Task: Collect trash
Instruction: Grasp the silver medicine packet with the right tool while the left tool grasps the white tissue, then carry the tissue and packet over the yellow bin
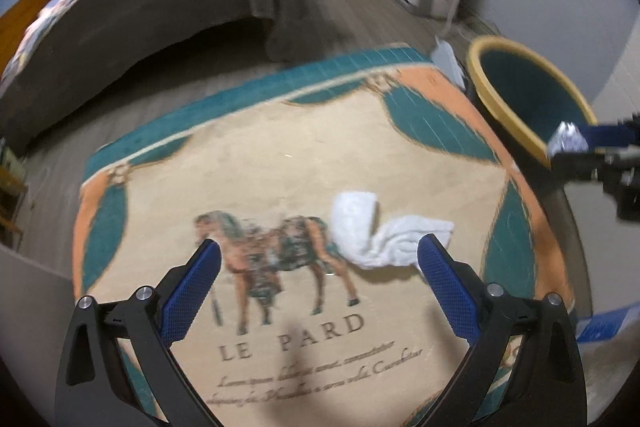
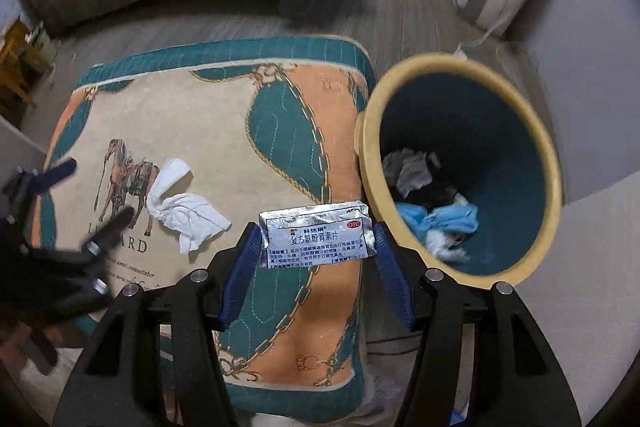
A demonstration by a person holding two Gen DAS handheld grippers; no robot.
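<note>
**Foil packet gripped beside bin; tissue lies on rug**

The right claw is clamped on a silver foil medicine packet, the blue pads pressing its two short edges. The packet is held flat, printed face up, clear of the rug and just beside the yellow rim of the waste bin. In the left wrist view the same packet appears at the bin's near rim.

The bin stands on the floor at the rug's right edge, touching or nearly touching it. Inside lie grey crumpled paper and a blue cloth-like item, with further scraps too blurred to identify.

The left claw stands wide open, nothing between its pads, above the rug's horse print. A crumpled white tissue lies on the rug near its middle, just right of the horse, its end beside the claw's right fingertip.

A bed with a grey cover stands beyond the rug's far edge.
</note>
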